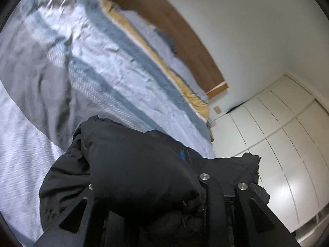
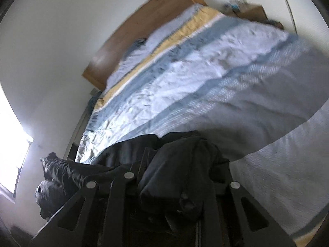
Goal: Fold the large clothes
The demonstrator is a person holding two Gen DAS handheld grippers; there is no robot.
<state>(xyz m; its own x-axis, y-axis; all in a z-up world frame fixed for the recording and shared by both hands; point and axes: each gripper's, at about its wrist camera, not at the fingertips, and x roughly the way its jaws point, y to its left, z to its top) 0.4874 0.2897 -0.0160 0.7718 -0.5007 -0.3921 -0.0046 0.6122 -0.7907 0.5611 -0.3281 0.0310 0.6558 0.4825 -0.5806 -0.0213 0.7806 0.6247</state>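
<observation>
Left wrist: both hand-held grippers [image 1: 164,195] [image 2: 181,185] tilted, clamping black jacket [image 1: 133,160].

Daylight floods the right-wrist view from a window [image 2: 12,154] at the left edge, overexposed to white. Both fisheye frames show motion blur, strongest across the striped bedspread [image 1: 86,57], with curved lines and dark vignetting at the corners.

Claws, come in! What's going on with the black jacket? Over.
Left claw shut on jacket. Right claw shut on it too. Jacket bunched, held above the bed. Nothing in the way.
</observation>
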